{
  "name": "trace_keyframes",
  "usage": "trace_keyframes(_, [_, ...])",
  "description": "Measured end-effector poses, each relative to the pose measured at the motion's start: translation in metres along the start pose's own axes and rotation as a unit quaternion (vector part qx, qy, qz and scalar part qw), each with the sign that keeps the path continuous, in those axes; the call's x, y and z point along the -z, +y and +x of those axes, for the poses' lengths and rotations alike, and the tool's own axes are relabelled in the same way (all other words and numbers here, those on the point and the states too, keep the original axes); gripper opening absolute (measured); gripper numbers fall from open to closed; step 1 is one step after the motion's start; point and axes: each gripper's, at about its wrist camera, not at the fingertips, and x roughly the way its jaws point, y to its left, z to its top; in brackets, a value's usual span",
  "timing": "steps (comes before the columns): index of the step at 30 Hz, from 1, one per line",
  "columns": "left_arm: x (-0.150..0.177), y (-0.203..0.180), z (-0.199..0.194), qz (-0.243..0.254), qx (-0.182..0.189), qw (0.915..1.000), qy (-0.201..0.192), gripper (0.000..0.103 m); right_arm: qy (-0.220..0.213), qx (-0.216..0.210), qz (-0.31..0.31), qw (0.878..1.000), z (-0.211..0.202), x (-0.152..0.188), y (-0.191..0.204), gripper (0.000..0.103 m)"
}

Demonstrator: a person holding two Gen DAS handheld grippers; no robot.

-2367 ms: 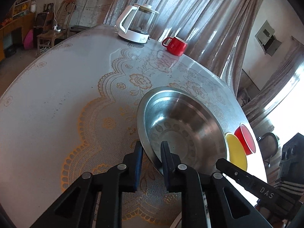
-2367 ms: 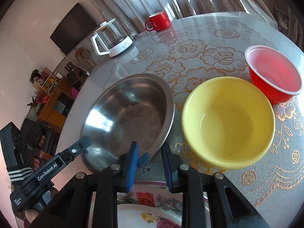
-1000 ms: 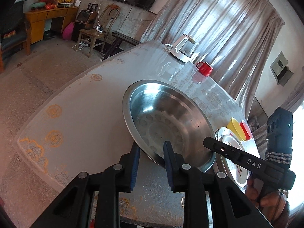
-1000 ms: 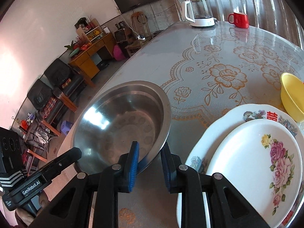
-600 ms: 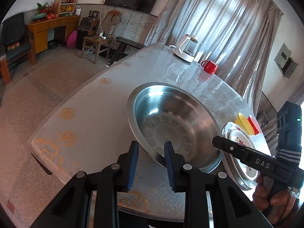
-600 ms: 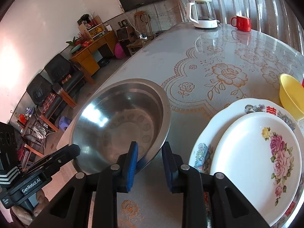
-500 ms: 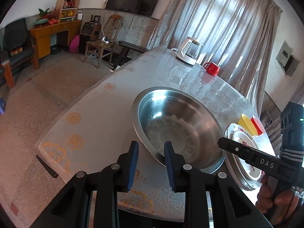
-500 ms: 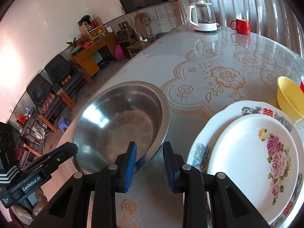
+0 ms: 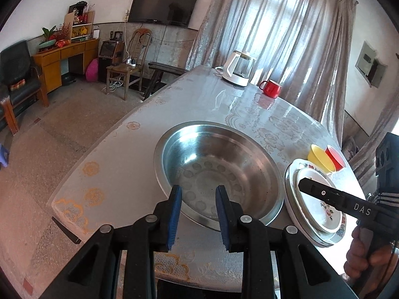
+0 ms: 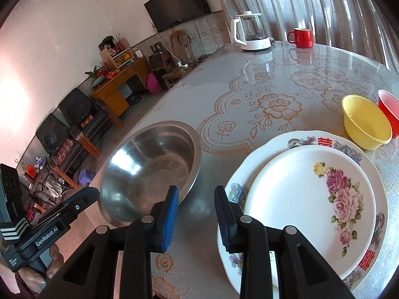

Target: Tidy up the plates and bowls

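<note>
- Far left in the right wrist view, the left gripper [image 9: 198, 209] comes in low over the table's near edge. Its own camera shows the jaws standing apart, with the near rim of the steel bowl [image 10: 149, 164] showing in the gap and neither pad pressing on it.
- The steel bowl sits flat on the table [image 10: 274, 74], close to the near left edge. Its mouth faces straight up. It's round, so it has no long axis.
- Next, the right gripper [image 10: 195, 211]: its jaws have just been opening and are now spread. Only bare tablecloth lies between them, and the bowl's rim is just off the left pad.
- Right of that gap, the large patterned plate [image 10: 309, 138] lies flat with the smaller floral plate [image 10: 299, 199] stacked on it. The stack crowds the bowl's right side; whether they touch, I cannot tell.
- Beyond the plates, the yellow bowl [image 10: 365, 122] stands upright with the red bowl [image 10: 389, 107] just beside it, both mouths up.
- On the far side of the table, the kettle [image 10: 250, 33] and the red mug [image 10: 301, 37] stand well clear of everything.
</note>
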Motion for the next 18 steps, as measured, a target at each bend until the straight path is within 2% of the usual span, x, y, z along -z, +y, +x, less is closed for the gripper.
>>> trace_keyframes(11, [-0.003,-0.039,0.012,0.045,0.023,0.9986,0.015,0.030,-0.043,0.021,0.057,0.997,-0.034,0.000,-0.044,0.036])
trace_keyframes(18, [-0.008,-0.071,0.024,0.074,0.046,0.9959,0.023,0.033,-0.066,0.052,0.117,0.990,-0.057,0.005,-0.088,0.039])
